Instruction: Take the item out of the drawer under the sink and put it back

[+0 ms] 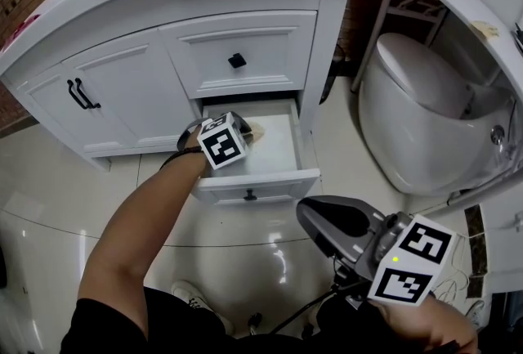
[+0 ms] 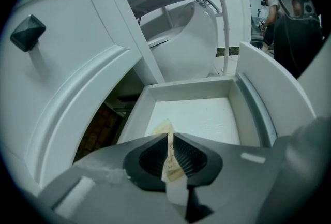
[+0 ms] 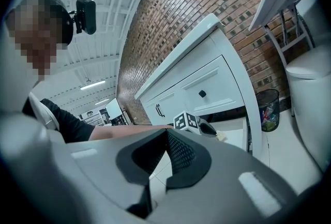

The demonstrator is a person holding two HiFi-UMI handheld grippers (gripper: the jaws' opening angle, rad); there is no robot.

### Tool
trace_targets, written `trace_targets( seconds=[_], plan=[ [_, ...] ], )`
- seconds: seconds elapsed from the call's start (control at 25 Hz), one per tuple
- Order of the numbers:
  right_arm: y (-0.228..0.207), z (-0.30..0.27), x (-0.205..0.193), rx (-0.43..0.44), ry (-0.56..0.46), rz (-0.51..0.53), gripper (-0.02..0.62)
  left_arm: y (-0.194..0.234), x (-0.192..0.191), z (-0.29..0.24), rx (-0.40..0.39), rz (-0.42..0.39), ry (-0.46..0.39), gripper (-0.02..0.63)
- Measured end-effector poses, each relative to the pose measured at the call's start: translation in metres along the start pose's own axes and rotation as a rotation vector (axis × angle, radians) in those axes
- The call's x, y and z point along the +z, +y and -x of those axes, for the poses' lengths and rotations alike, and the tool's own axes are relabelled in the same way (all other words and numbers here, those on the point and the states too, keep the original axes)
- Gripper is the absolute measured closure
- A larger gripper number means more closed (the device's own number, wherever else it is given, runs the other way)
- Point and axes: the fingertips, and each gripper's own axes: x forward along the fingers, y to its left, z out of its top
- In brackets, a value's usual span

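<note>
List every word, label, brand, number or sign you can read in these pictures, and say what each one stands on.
No text here can be read.
On the packet between the jaws of the left gripper: faint dark print, too small and blurred to read.
On the left cube and the right cube: black-and-white square patterns only, no letters or numbers.

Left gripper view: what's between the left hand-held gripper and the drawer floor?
Only a thin pale sachet, standing between the pads of the left hand-held gripper; beyond it the drawer has a bare white floor. Left gripper view shows it.
</note>
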Motion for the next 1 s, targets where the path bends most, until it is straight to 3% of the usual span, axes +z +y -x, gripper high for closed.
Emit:
trace_targets(
  seconds=[0.16, 0.48, 0.8, 1.0],
  plan=[
    [0.002, 0.000, -0.001, -0.006, 0.000, 0.011, 0.592, 0.006, 0.011, 0.020, 0.053, 0.001, -0.057, 0.581],
    [0.004, 0.003, -0.004, -0.033, 0.002, 0.044, 0.592, 0.004, 0.056, 0.120, 0.209, 0.086, -0.309, 0.600],
    [0.005, 0.014, -0.006, -0.074, -0.003, 0.074, 0.592, -0.067, 0.075, 0.210, 0.124, 0.223, -0.503, 0.600],
    [0.013, 0.016, -0.004, -0.073, -0.016, 0.107, 0.592, -0.098, 0.077, 0.269, 0.052, 0.373, -0.658, 0.600]
  ],
)
